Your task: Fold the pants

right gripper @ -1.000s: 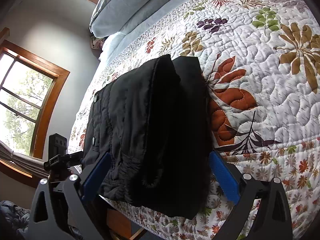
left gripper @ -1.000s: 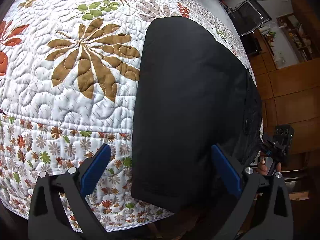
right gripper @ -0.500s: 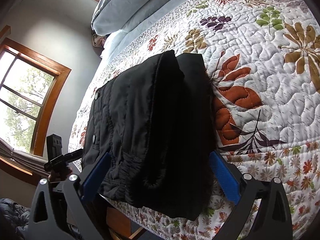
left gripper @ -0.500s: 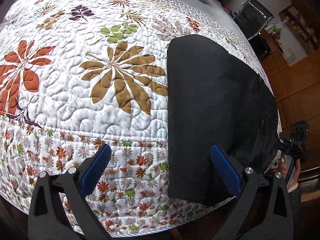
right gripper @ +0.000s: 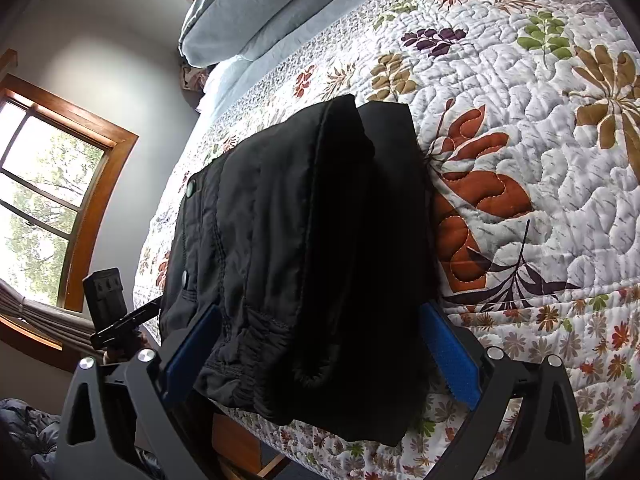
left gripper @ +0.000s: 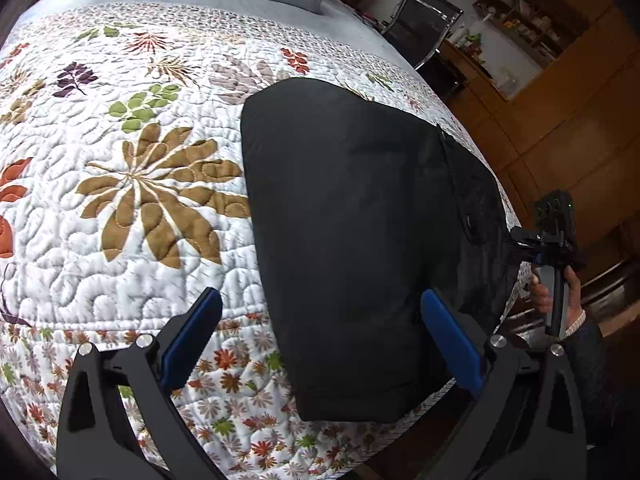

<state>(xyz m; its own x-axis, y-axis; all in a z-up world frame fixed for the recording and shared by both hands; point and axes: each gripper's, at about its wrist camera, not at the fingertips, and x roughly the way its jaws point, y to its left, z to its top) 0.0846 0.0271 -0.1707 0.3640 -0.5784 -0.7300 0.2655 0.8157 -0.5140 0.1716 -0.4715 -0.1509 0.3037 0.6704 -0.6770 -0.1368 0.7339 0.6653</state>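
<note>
Pants (left gripper: 352,240): folded black bundle, long axis up-frame, centre-right on quilt (left gripper: 120,240). Left gripper (left gripper: 320,344) and right gripper (right gripper: 320,344): both spread wide, empty, straddling near end.

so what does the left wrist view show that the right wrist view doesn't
Only the left wrist view: a black chair, wooden shelves, and the smooth folded side of the black pants.

Only the right wrist view: a wood-framed window, and the pants' elastic waistband and a snap button.

Both: the pants on the floral quilt, grey pillows, both open grippers, left gripper and right gripper, holding nothing.
</note>
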